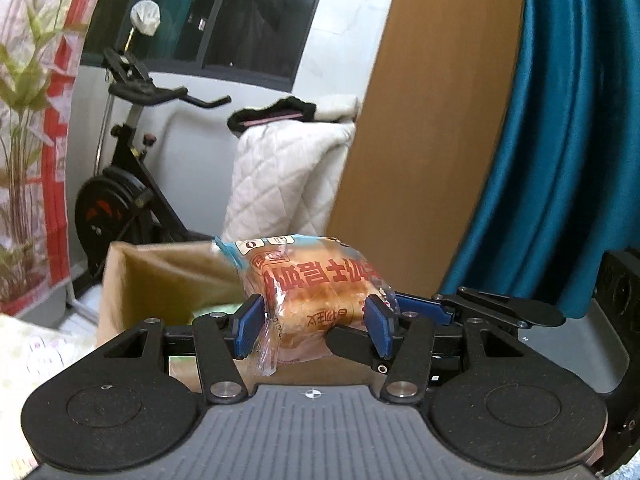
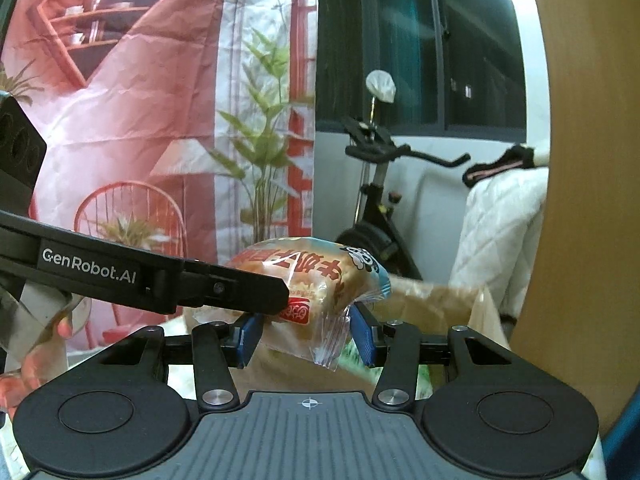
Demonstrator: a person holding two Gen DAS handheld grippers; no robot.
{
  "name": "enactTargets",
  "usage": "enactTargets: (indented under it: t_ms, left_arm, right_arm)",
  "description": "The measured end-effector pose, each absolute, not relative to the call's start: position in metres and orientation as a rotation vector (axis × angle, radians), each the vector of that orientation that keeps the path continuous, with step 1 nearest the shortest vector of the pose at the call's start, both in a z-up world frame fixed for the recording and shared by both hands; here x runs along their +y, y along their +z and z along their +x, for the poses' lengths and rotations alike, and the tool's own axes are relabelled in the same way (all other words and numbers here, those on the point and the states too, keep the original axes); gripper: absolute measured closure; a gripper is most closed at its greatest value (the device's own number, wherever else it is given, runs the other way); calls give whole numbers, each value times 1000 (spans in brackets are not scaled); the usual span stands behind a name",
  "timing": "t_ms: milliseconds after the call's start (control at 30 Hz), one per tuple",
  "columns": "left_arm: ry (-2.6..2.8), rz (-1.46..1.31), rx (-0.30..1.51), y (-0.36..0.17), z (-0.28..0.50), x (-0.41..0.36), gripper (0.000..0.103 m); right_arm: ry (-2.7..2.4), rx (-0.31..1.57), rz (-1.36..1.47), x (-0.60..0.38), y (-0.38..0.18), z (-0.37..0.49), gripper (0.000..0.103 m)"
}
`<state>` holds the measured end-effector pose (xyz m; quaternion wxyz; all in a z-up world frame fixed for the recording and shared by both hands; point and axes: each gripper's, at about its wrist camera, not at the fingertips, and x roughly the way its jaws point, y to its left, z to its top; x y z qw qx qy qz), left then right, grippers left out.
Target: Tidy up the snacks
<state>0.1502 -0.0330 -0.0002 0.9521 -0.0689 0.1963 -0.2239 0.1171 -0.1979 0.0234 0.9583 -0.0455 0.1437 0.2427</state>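
Pinching one wrapped bread packet point(image 1: 316, 300), left claw point(image 1: 316, 326) part-open, right claw point(image 2: 306, 334) likewise clamped

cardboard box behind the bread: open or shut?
Open. The cardboard box shows its bare inner wall, no flap over the top. The bread packet is clamped in the left claw, in front of it.

L gripper point(image 1: 316, 328): black linkage arms w/ silver pivot screws, blue ribbed pads point(image 1: 250, 326), grey ridged base plate w/ small crosshair mark, two round black discs either side. R gripper point(image 2: 306, 334): same build. L gripper's side arm reads "GenRobot.AI" in white. Hand point(image 2: 28, 360) at lower left, blurry, poss. no sleeve.
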Motion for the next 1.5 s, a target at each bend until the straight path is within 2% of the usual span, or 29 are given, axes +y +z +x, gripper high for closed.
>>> enactTargets:
  t_ms: [167, 433, 533, 600, 667, 800, 867, 1033, 1500]
  left_arm:
    - [-411, -138, 414, -5, 184, -22, 46]
    - [-398, -184, 507, -31, 222, -4, 46]
    - [-368, -144, 506, -34, 219, -3, 43]
    - [-353, -102, 502, -32, 213, -4, 40]
    - [-333, -61, 497, -27, 210, -4, 32]
    - [-294, -9, 472, -16, 195, -1, 24]
    - [-280, -4, 461, -9, 187, 3, 19]
    - [-244, 18, 426, 9, 162, 4, 15]
    - [-146, 42, 357, 50, 73, 1, 7]
  right_arm:
    - [489, 287, -113, -181, 22, 160, 58]
    - [458, 392, -97, -163, -11, 213, 54]
    - [446, 415, -89, -164, -21, 213, 54]
    - [435, 422, -83, -166, -24, 207, 49]
    - [409, 430, -77, -170, -25, 202, 41]
    - [362, 436, -32, -182, -18, 192, 26]
    - [337, 437, -6, -189, -14, 183, 15]
    - [306, 418, 22, -202, 2, 155, 4]
    - [206, 368, 41, -212, 46, 64, 1]
